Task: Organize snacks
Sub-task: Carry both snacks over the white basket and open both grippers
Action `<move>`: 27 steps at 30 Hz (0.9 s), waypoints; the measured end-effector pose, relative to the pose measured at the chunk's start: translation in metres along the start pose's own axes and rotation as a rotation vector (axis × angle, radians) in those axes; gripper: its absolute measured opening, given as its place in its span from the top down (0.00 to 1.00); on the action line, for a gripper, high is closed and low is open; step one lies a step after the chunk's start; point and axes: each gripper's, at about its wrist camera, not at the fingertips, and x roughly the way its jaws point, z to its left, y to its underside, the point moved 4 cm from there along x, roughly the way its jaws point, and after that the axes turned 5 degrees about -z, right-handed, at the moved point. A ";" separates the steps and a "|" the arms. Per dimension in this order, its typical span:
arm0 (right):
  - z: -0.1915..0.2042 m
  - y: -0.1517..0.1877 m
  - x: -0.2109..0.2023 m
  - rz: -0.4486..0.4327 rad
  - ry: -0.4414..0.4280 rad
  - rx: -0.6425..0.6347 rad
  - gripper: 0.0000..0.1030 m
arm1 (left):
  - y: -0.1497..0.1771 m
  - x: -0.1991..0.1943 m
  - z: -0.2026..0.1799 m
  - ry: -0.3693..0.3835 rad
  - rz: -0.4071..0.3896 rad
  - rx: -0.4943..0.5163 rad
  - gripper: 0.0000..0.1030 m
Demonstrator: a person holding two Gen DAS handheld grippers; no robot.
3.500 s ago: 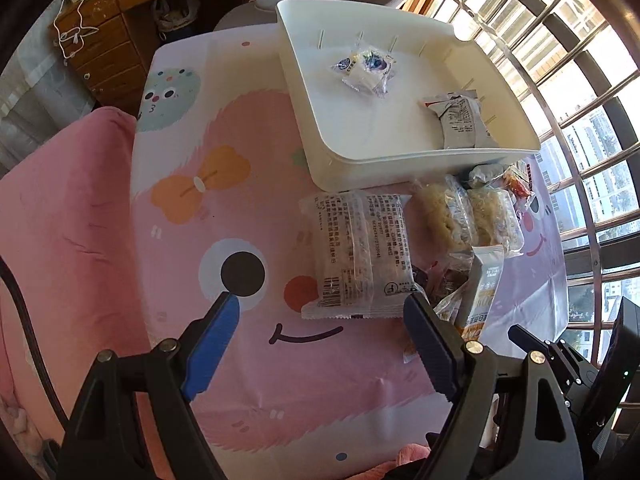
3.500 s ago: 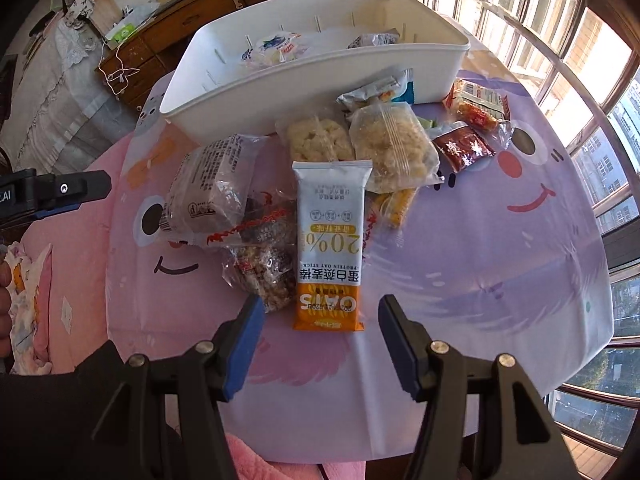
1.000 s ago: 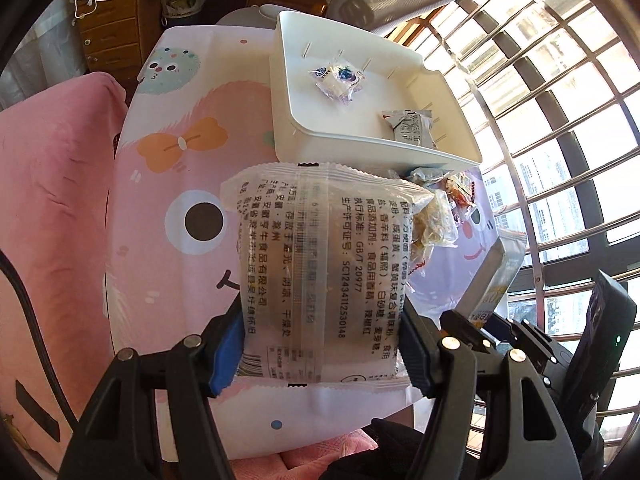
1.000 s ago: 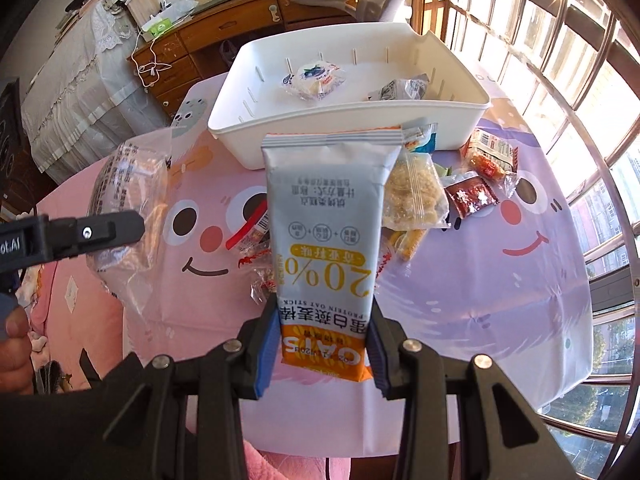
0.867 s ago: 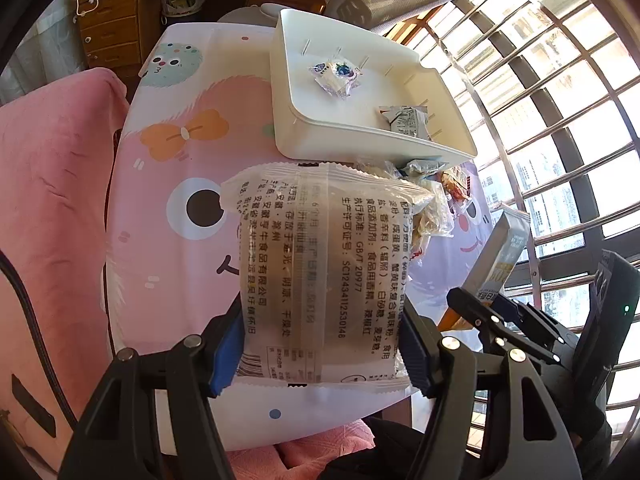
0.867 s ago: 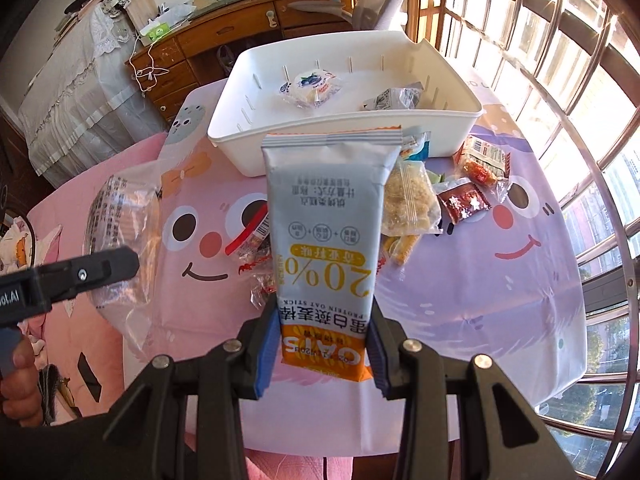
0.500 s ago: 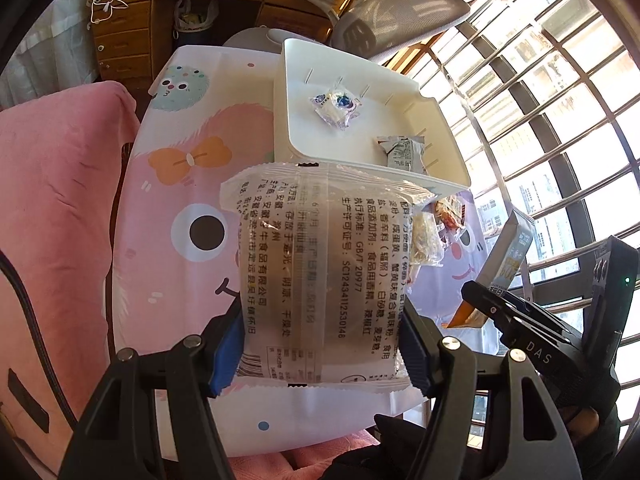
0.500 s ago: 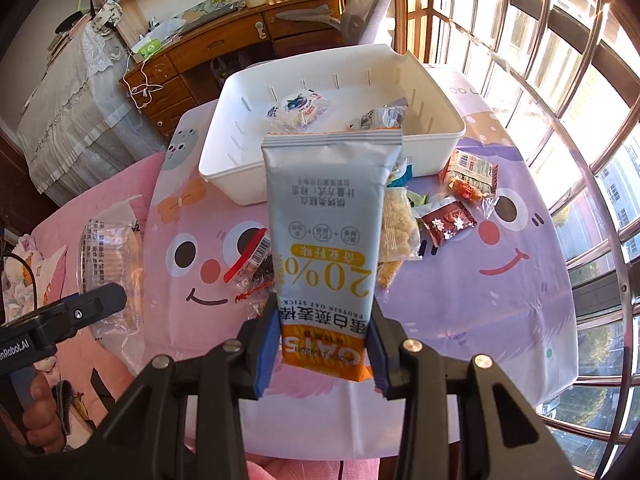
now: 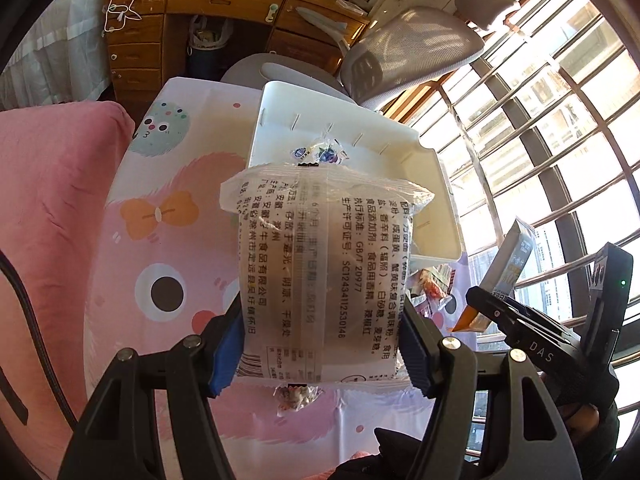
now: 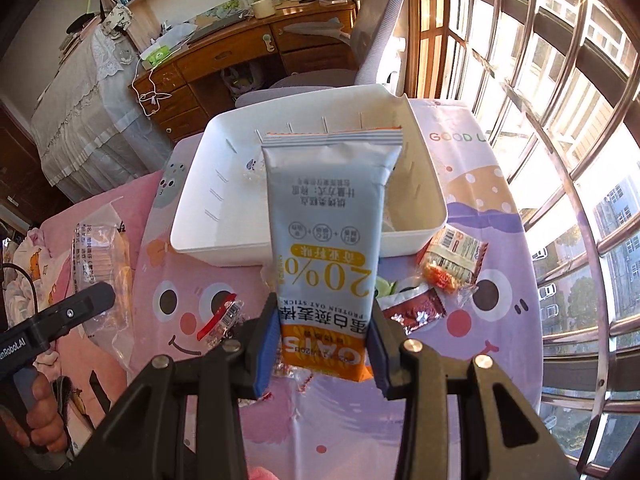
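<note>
Left wrist view: left gripper pinched clear cracker pack aloft, white bin ahead; right wrist view: right gripper clamped oat bar pouch short of bin, so carry step, next likely forward then release inside.

The white bin sits at the far side of the table, its top open, so a way in from above stands free. Inside, a small wrapped candy lies toward the far left; the floor around it looks bare where it shows. Just near of the bin's right end, loose packets crowd the cloth: an orange-and-white packet and a dark red sachet. A red-striped wrapper lies near left. The grey office chair stands beyond the bin's far edge.
</note>
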 end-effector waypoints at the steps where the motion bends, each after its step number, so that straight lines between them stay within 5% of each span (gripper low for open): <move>1: -0.005 -0.006 0.002 -0.002 -0.005 -0.007 0.61 | -0.004 0.003 -0.004 -0.004 -0.004 -0.005 0.36; 12: -0.037 -0.054 0.046 -0.025 -0.080 -0.069 0.61 | -0.050 0.051 -0.040 -0.031 -0.052 -0.017 0.36; 27: -0.054 -0.067 0.095 0.000 -0.136 -0.050 0.61 | -0.074 0.108 -0.070 -0.053 -0.027 0.033 0.31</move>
